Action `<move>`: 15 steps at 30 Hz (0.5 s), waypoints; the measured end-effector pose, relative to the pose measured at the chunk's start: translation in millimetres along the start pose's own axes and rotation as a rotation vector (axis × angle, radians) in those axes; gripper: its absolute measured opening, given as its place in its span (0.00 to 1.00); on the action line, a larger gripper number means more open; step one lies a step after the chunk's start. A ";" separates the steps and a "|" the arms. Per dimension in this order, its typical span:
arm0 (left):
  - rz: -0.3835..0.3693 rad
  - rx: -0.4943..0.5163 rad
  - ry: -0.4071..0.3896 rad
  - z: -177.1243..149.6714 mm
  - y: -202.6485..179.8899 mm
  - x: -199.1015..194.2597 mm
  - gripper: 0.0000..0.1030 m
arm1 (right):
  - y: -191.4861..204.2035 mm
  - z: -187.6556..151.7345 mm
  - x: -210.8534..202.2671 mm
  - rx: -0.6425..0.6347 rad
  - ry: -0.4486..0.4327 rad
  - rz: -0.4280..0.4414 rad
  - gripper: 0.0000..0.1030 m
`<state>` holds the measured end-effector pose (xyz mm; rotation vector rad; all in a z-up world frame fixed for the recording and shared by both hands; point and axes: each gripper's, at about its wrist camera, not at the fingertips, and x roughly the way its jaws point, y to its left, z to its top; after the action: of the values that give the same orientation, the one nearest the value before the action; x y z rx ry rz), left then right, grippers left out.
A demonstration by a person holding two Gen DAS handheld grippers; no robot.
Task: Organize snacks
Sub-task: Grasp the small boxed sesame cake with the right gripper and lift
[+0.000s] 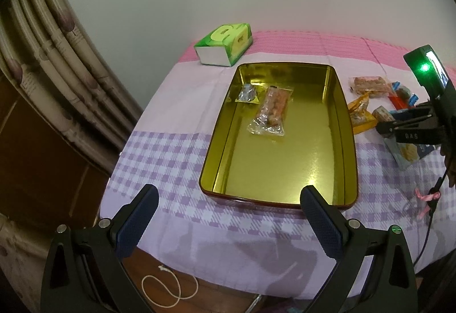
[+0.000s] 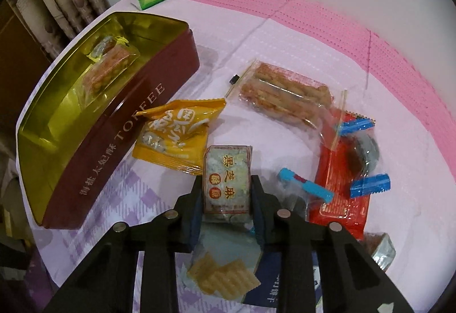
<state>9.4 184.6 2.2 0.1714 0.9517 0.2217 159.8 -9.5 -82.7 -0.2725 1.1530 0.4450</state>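
An open gold-lined tin (image 1: 342, 125) with a dark red outside (image 2: 119, 142) sits on the cloth-covered table. It holds a clear-wrapped peanut bar (image 1: 270, 110) and a small foil candy (image 1: 247, 93). My left gripper (image 1: 230, 216) is open and empty, in front of the tin's near edge. My right gripper (image 2: 227, 193) is shut on a small sesame candy packet (image 2: 227, 182) over the snack pile right of the tin; it also shows in the left wrist view (image 1: 404, 125). Nearby lie a yellow packet (image 2: 176, 136), a clear cracker pack (image 2: 285, 96) and a red packet (image 2: 339, 193).
A green tissue pack (image 1: 225, 42) lies behind the tin at the far table edge. Blue-ended candies (image 2: 367, 184), a biscuit pack (image 2: 225, 270) and a foil piece (image 2: 382, 250) crowd the right side. A curtain (image 1: 51, 56) hangs left. A cord (image 1: 171, 287) lies on the floor.
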 end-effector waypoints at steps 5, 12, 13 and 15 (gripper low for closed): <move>-0.023 0.018 -0.043 -1.5 -4.2 -10.1 0.96 | -14.8 -23.5 -54.3 0.104 -0.151 0.056 0.25; -0.160 0.134 -0.136 -6.3 -32.5 -37.4 0.96 | -84.0 -128.7 -114.3 0.325 -0.244 -0.084 0.25; -0.219 0.161 -0.130 -8.2 -40.0 -41.2 0.96 | -96.0 -143.3 -116.0 0.356 -0.240 -0.115 0.25; -0.262 0.196 -0.136 -9.0 -52.4 -46.8 0.96 | -119.0 -174.5 -116.9 0.417 -0.223 -0.193 0.26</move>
<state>-18.3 122.2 21.2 0.2369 0.8501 -0.1243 34.8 -212.5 -44.7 0.0305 0.9632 0.0565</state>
